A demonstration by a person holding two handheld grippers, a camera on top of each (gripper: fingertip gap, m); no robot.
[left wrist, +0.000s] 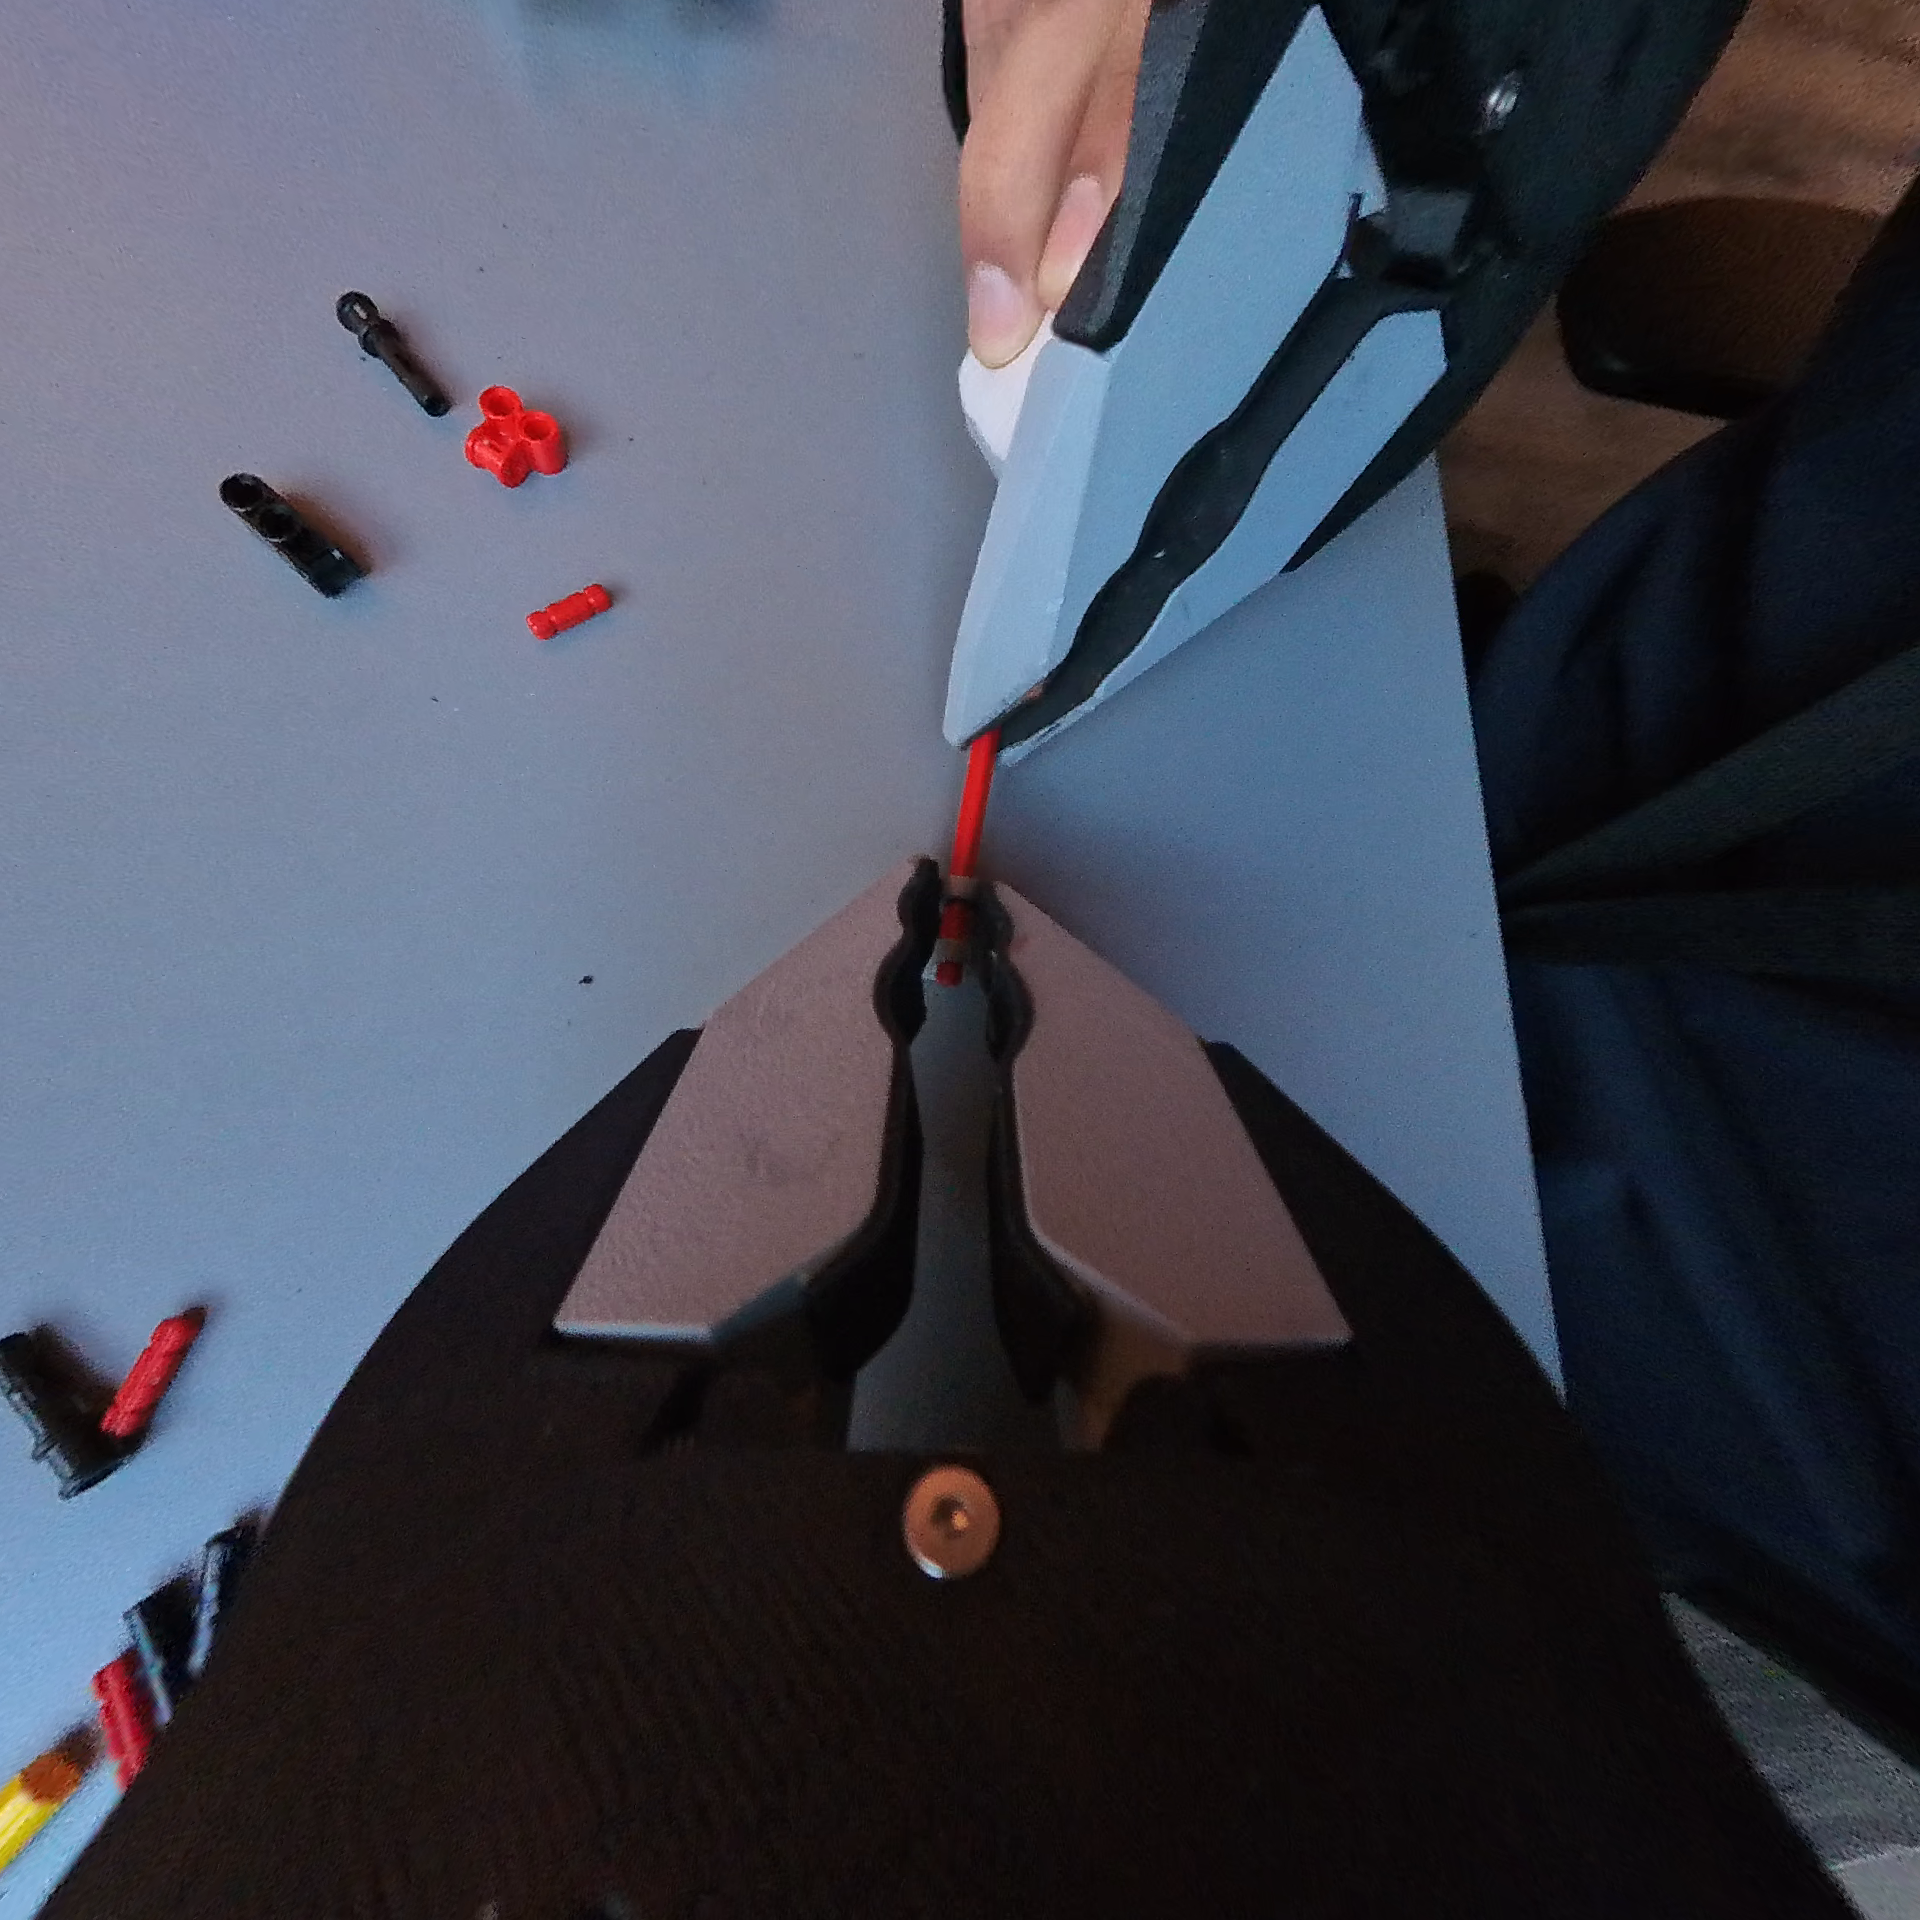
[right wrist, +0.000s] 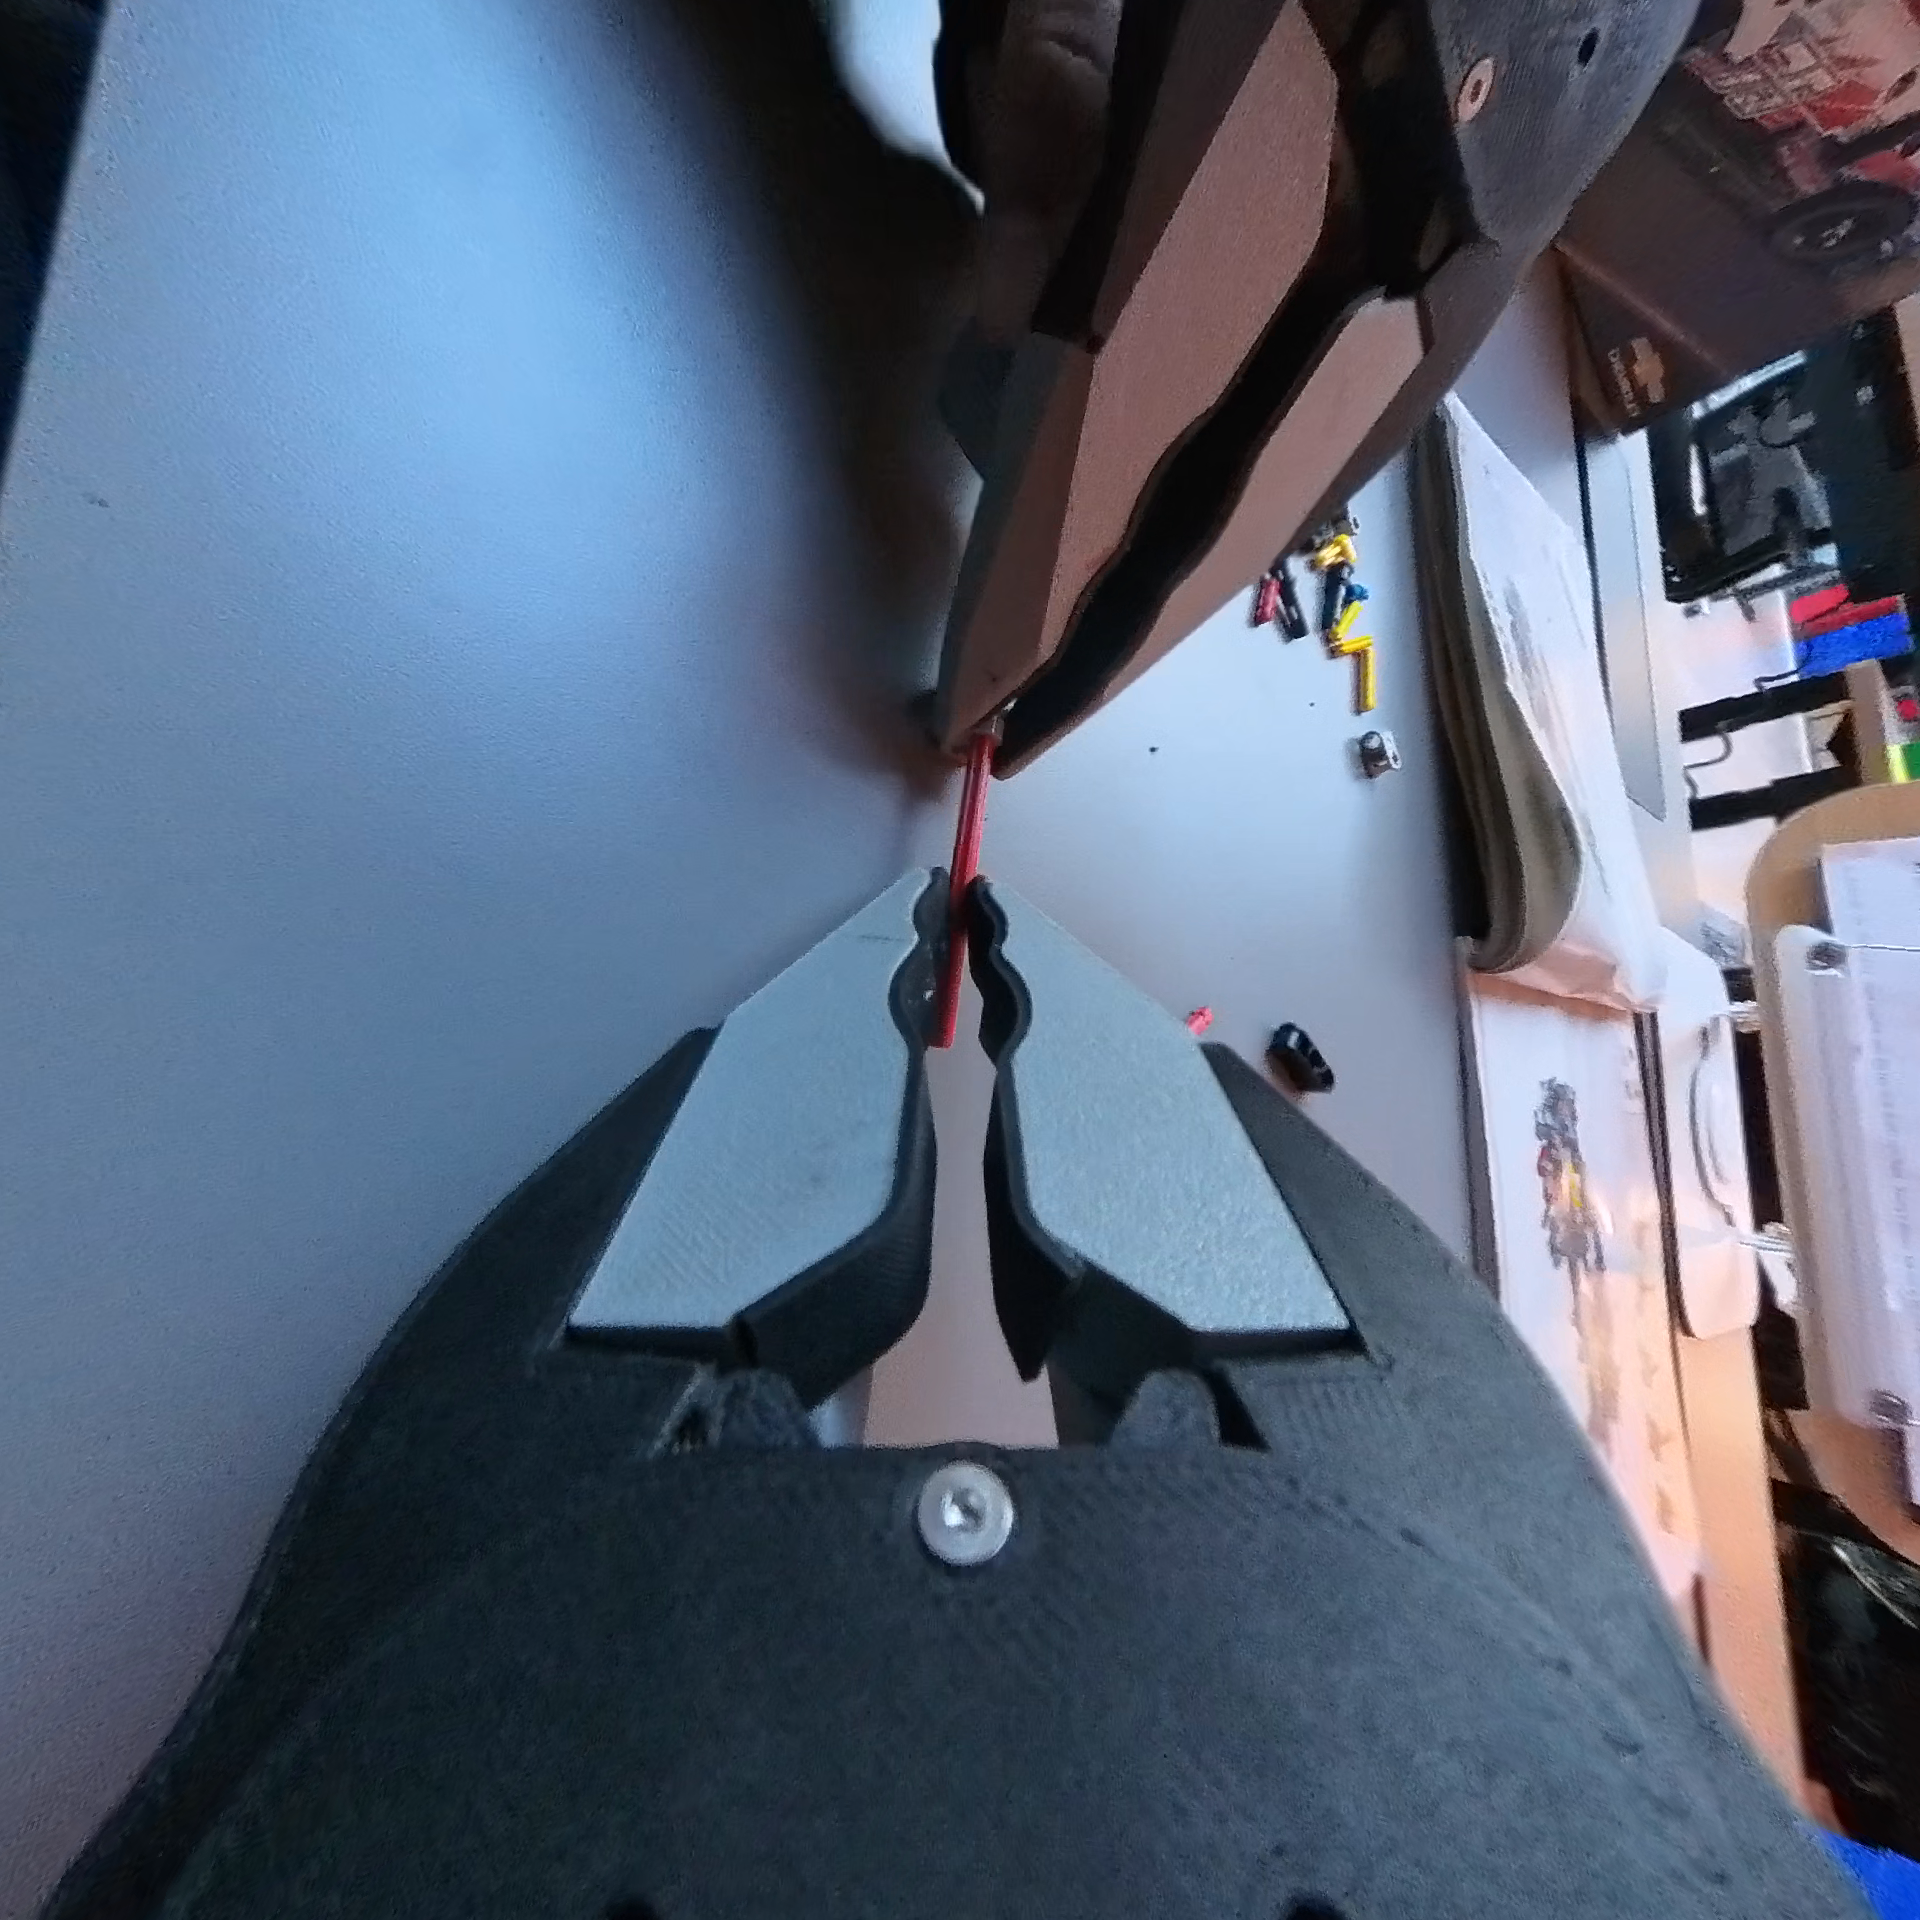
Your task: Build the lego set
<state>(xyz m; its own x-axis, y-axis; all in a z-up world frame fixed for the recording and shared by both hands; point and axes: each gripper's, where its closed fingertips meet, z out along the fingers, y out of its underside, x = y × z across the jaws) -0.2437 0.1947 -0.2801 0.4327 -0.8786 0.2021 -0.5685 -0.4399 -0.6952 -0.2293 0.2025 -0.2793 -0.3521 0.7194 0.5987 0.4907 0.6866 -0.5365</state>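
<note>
A thin red axle (left wrist: 971,800) spans the gap between my two grippers above the grey table (left wrist: 520,935). My left gripper (left wrist: 956,899), with pinkish pads, is shut on a small pale bush (left wrist: 954,920) that sits around the axle's near end. My right gripper (left wrist: 997,743), with grey pads, comes in from the top and is shut on the axle's far end. In the right wrist view the axle (right wrist: 971,810) lies pinched between my right gripper's pads (right wrist: 961,894). The left gripper (right wrist: 982,743) closes over its other end there.
Loose pieces lie to the left: a red connector (left wrist: 516,436), a black pin (left wrist: 393,353), a black beam (left wrist: 291,535), a short red pin (left wrist: 568,611). The table edge (left wrist: 1475,831) and a person's dark clothing are at right. Yellow pieces (right wrist: 1351,644) and a booklet (right wrist: 1538,727) lie farther off. Only a small space, under 4 cm, lies between the two pairs of fingers. The short red pin (left wrist: 568,611) is about 8 centimeters from my right fingertips.
</note>
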